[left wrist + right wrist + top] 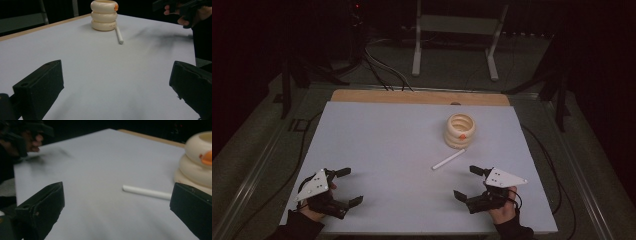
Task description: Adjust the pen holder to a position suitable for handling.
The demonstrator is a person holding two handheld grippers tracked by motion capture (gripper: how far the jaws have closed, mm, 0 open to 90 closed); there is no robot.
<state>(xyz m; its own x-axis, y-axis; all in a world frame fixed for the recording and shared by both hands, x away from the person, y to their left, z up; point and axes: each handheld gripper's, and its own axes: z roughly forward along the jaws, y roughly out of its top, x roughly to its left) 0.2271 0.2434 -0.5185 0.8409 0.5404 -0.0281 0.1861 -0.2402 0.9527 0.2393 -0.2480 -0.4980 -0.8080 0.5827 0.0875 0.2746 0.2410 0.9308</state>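
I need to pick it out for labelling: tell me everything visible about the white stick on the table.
The white stick is a thin, straight, smooth rod, like chalk or plastic, with blunt ends. It lies flat on the pale table, slanting, its far end close beside the cream ring stack; whether they touch is unclear. No gripper touches it.

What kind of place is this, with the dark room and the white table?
Probably a lab or recording studio for handling trials: a person holds a left gripper and a right gripper over a white-topped table, cables trail across the floor, and a metal stand sits behind.
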